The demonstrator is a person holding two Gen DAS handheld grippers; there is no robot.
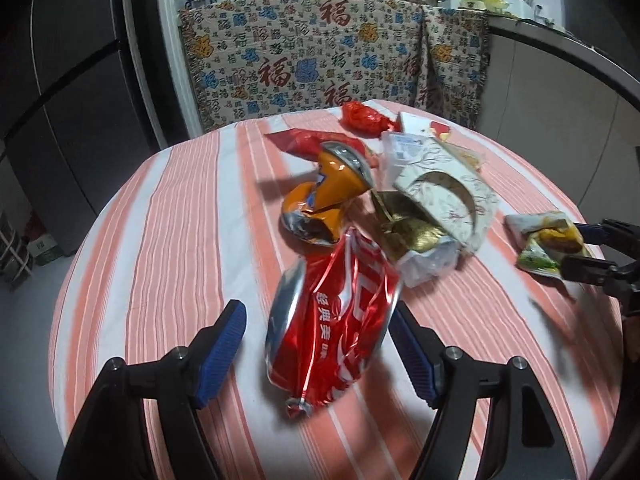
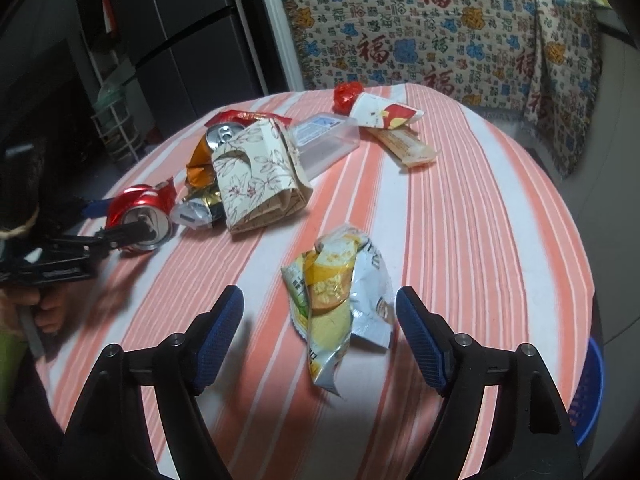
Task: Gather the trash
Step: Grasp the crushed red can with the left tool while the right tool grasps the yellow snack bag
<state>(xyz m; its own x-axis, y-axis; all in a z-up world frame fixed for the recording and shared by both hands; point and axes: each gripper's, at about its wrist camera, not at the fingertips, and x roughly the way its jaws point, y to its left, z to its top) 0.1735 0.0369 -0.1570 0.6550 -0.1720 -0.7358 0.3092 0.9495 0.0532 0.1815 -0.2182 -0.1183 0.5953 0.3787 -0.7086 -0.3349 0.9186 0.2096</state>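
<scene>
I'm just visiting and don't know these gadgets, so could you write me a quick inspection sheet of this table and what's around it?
Surface: round table under a pink and white striped cloth.
Job's things: crushed red can, crushed orange can, yellow snack wrapper, floral paper box, clear plastic tub, red wrappers at the far edge.
Clutter: nothing seen beyond the trash.
Grippers: left gripper open, fingers either side of the red can; right gripper open around the yellow wrapper, pads not touching it.
Cables: nothing seen.
Surroundings: patterned cloth over a counter with pots, dark fridge, blue basket beside the table.
</scene>
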